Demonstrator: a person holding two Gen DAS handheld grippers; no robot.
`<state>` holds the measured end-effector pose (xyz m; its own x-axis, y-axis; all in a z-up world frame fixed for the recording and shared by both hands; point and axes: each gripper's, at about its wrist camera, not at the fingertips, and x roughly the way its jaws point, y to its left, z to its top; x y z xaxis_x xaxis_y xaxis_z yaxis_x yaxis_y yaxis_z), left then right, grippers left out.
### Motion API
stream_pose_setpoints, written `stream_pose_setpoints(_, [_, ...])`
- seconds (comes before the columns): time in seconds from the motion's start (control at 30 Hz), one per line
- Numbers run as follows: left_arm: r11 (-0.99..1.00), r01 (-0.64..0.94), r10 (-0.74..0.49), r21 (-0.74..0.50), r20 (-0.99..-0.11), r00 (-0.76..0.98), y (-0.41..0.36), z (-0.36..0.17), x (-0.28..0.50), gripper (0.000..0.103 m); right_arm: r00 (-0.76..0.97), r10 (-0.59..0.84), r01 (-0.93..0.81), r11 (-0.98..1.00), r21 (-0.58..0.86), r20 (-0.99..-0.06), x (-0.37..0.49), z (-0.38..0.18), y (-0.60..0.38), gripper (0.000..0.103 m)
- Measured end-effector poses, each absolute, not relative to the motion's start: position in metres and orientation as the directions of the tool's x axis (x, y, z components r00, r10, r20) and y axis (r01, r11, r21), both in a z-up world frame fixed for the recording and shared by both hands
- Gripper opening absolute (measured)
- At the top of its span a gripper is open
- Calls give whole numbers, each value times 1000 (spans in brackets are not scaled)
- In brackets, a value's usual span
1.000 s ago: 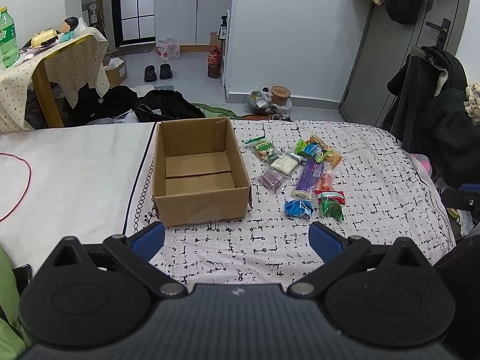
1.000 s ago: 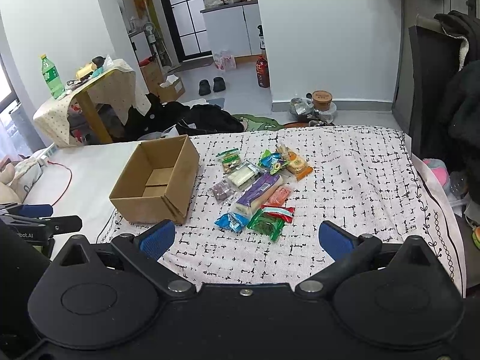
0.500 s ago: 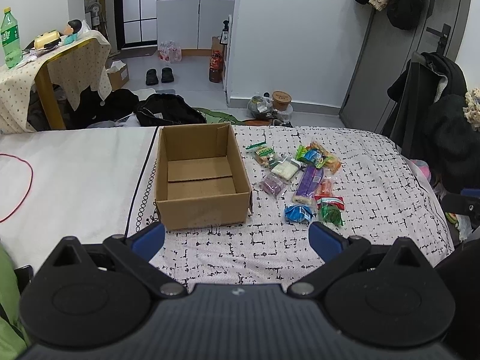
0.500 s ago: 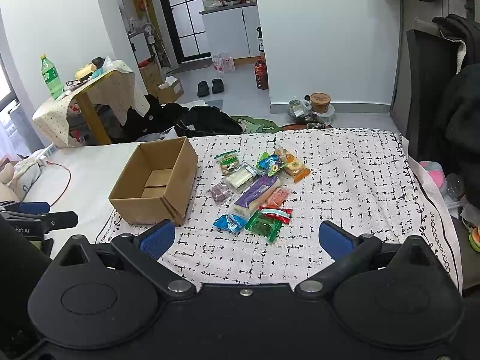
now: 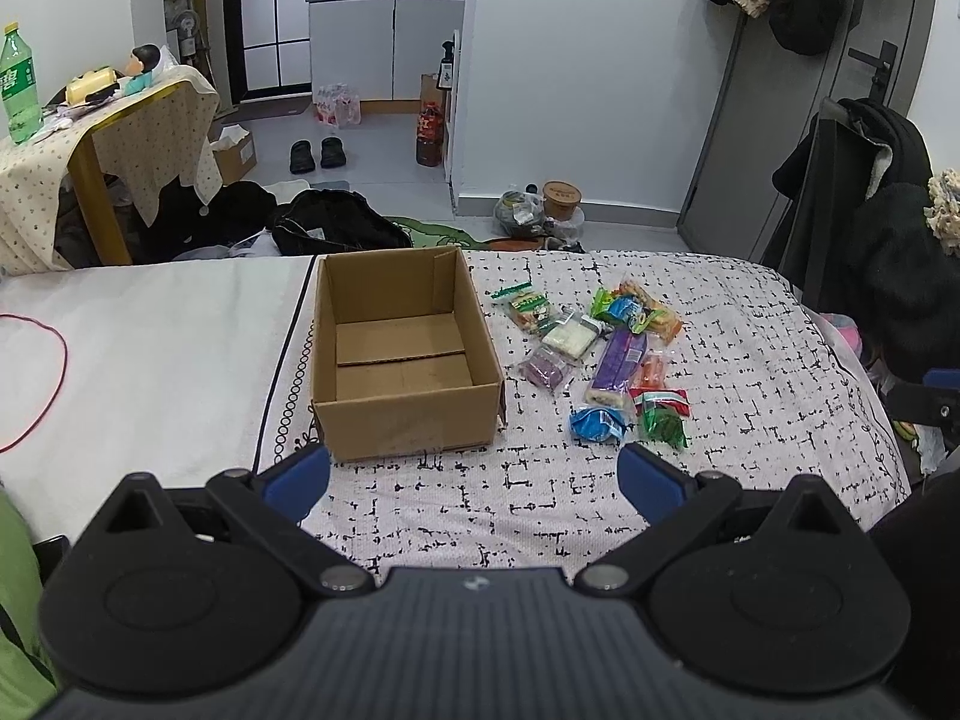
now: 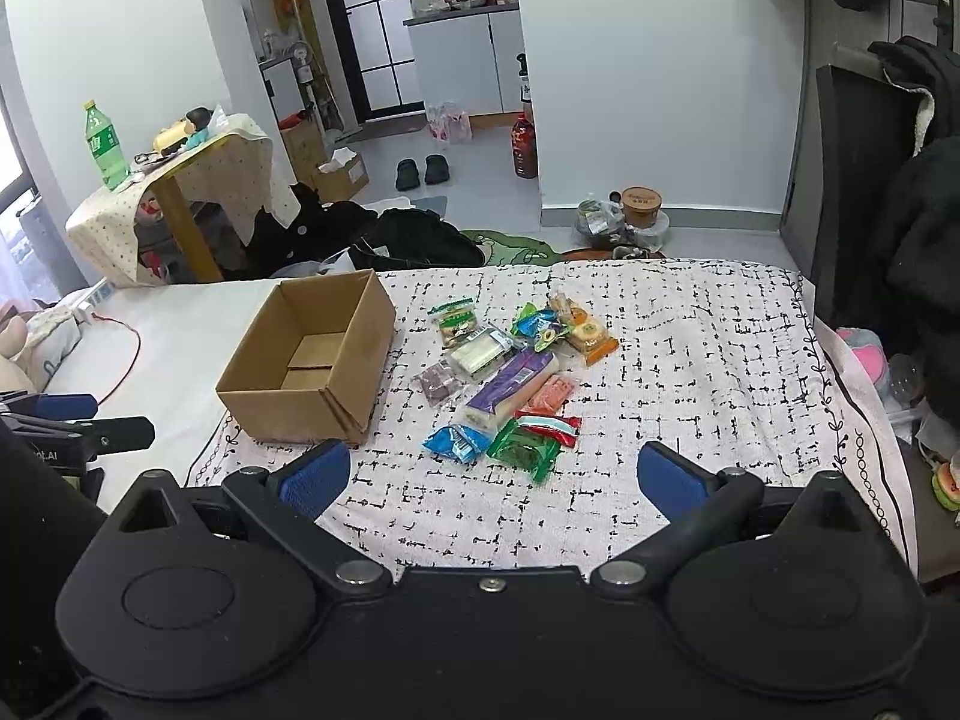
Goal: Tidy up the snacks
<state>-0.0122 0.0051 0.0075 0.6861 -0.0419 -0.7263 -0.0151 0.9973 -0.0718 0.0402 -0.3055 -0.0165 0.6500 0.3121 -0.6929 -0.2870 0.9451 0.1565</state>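
two grippers hover with jaws spread wide, gripping nothing: left gripper (image 5: 474,477) and right gripper (image 6: 492,477). ahead of the right's jaws lies the snack pile (image 6: 510,384) beside the open cardboard box (image 6: 312,360); its long purple packet (image 6: 510,384) runs diagonally, near-left to far-right.

Snack wrappers' (image 6: 510,387) print too small to read
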Motion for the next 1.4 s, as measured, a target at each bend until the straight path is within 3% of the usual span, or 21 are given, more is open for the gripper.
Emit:
stream_pose_setpoints(0.9, [994, 104, -91, -26, -716, 692, -6, -16, 31, 101, 644, 320, -268, 945, 187, -695, 58, -44, -302, 103])
stream_pose_setpoints(1.4, [975, 215, -196, -64, -707, 680, -24, -40, 66, 101, 645, 292, -207, 956, 206, -706, 74, -72, -312, 103])
